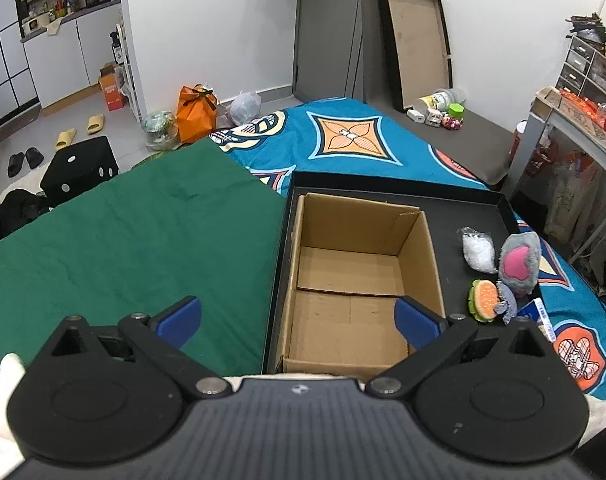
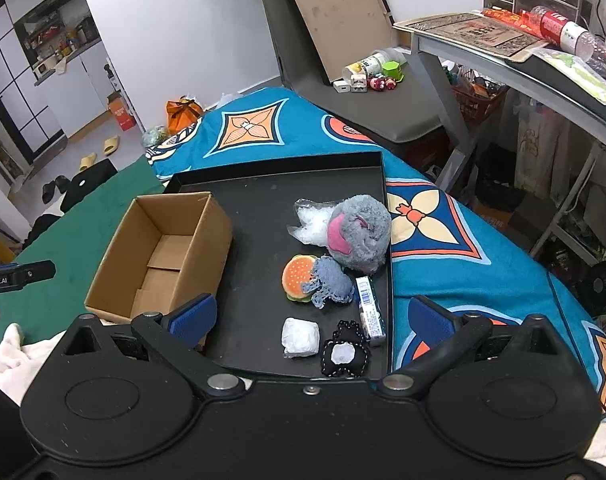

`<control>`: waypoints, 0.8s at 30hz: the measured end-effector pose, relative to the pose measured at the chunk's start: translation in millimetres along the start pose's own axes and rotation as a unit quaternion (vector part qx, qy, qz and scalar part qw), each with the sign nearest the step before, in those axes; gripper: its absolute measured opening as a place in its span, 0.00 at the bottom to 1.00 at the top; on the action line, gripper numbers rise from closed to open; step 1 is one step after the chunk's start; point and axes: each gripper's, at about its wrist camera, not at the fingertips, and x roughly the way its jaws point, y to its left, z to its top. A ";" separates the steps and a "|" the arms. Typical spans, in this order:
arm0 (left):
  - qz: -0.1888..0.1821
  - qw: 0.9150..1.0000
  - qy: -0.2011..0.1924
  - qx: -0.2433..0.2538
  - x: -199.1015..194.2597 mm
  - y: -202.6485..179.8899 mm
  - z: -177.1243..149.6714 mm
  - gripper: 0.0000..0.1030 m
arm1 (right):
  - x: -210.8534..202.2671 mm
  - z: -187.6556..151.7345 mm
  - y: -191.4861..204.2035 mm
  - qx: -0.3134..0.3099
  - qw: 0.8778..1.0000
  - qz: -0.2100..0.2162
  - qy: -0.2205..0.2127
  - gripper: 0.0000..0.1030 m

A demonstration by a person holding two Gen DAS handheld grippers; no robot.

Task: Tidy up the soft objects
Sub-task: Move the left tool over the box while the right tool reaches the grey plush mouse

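Observation:
An open cardboard box (image 1: 351, 280) (image 2: 163, 256) sits in the left part of a black tray (image 1: 471, 216) (image 2: 259, 216), with nothing inside it. Right of the box lie a grey-and-pink plush (image 2: 357, 232) (image 1: 519, 262), a burger plush (image 2: 299, 282) (image 1: 483, 300), a blue-grey knitted piece (image 2: 331, 284), a crumpled clear bag (image 2: 309, 220) (image 1: 479, 250), a small wrapped white pack (image 2: 301, 336), a black felt piece (image 2: 345, 352) and a blue-white carton (image 2: 371, 312). My left gripper (image 1: 299, 322) hangs open over the box's near end. My right gripper (image 2: 315, 316) is open above the near tray items.
The tray rests on a bed with a blue patterned cover (image 2: 443, 248) and a green cloth (image 1: 123, 232). A grey desk (image 2: 503, 64) stands at the right. A flat box lid (image 2: 335, 12) leans on the far wall. Slippers and bags lie on the floor.

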 end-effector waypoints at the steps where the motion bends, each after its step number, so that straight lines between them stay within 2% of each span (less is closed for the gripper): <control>1: 0.000 1.000 0.003 0.000 4.5 0.2 0.2 0.99 | 2.7 1.2 -0.6 0.001 1.000 0.001 0.001 1.00; 9: -0.006 1.000 0.017 0.007 36.0 1.8 -0.3 0.97 | 27.4 7.7 -6.4 0.007 1.000 -0.003 0.011 0.99; 12: 0.001 1.000 0.022 0.008 49.0 3.0 -1.5 0.94 | 39.1 12.1 -8.5 0.007 1.000 -0.009 0.018 0.94; 18: 0.018 0.999 0.033 0.003 73.8 3.6 -3.0 0.83 | 64.0 22.6 -10.1 -0.005 1.000 -0.016 0.024 0.89; 24: 0.035 0.998 0.056 0.005 100.4 4.0 -3.1 0.66 | 94.9 34.0 -16.7 -0.010 0.999 -0.017 0.039 0.90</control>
